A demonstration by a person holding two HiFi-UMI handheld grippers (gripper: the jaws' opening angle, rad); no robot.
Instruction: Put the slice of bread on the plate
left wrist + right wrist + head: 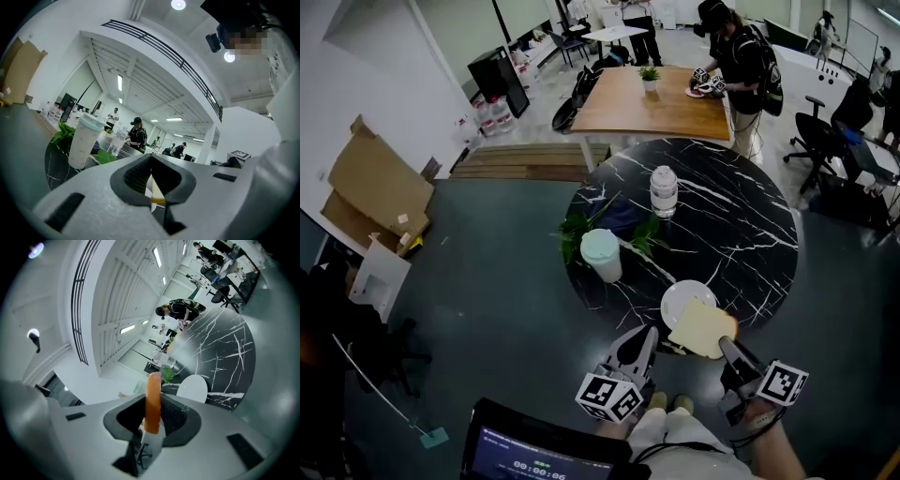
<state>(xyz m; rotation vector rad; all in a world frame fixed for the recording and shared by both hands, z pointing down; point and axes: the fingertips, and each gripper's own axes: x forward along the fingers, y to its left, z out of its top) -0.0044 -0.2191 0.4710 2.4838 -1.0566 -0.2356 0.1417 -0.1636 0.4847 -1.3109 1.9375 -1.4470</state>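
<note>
Round black marble table (741, 234) takes up the middle of my head view, with an open office floor around it. On it I count 1 white plate (682, 298) close to the near edge, 1 pale cup with a mint lid (602, 255), 1 clear bottle (664, 190) and some green leaves (577, 230). My right gripper (724, 345) is clamped on the slice of bread (703, 328) — in the right gripper view the orange-brown crust stands edge-on between the 2 jaws, pinched by both pads. From the head view the slice overlaps the plate's near right rim; I cannot tell whether it touches the plate. My left gripper (642, 336) sits just left of the bread at the table's near edge, jaws brought together with nothing in them — only a thin slit shows between the pads. Farther back, a person (741, 66) stands at a wooden table (647, 108).
</note>
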